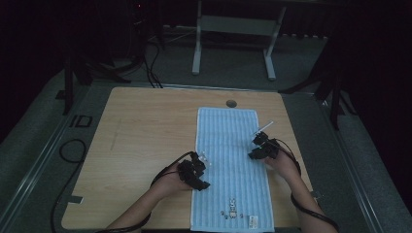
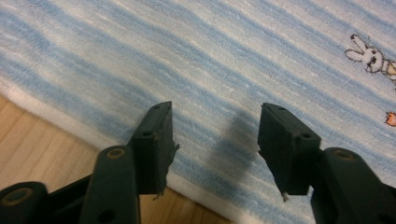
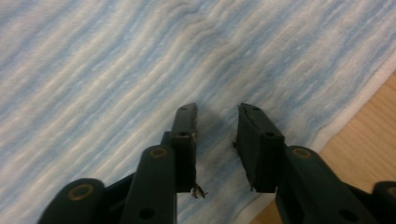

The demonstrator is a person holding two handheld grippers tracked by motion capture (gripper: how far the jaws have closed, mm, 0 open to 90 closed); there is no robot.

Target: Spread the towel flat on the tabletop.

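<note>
Here, a person sits at a pale wooden counter [image 1: 145, 126] in a dim room, holding a black two-jaw gripper in each hand. A long, narrow towel [image 1: 228, 145] lies flat down the middle of the counter, its far end near a round cable hole [image 1: 231, 103], its near end at the counter's front edge.

The left gripper [image 1: 201, 170] hovers over the towel's left long edge, the right gripper [image 1: 256, 147] over its right long edge, roughly halfway along. In the left gripper view, the jaws stand wide apart above the white hem, holding nothing. In the right gripper view, the jaws are apart by a narrower gap, also empty, just inside the hem.

The towel is soft terry cloth with fine blue and white stripes and a faint ribbed pile. A small printed rabbit [image 2: 369, 55] sits near the end closest to the person.

Judging from the pose, each gripper seems ready to pinch an edge. To do it well, each should come down straddling the hem and close on the cloth alone, both at matching points so the towel lifts evenly.
</note>
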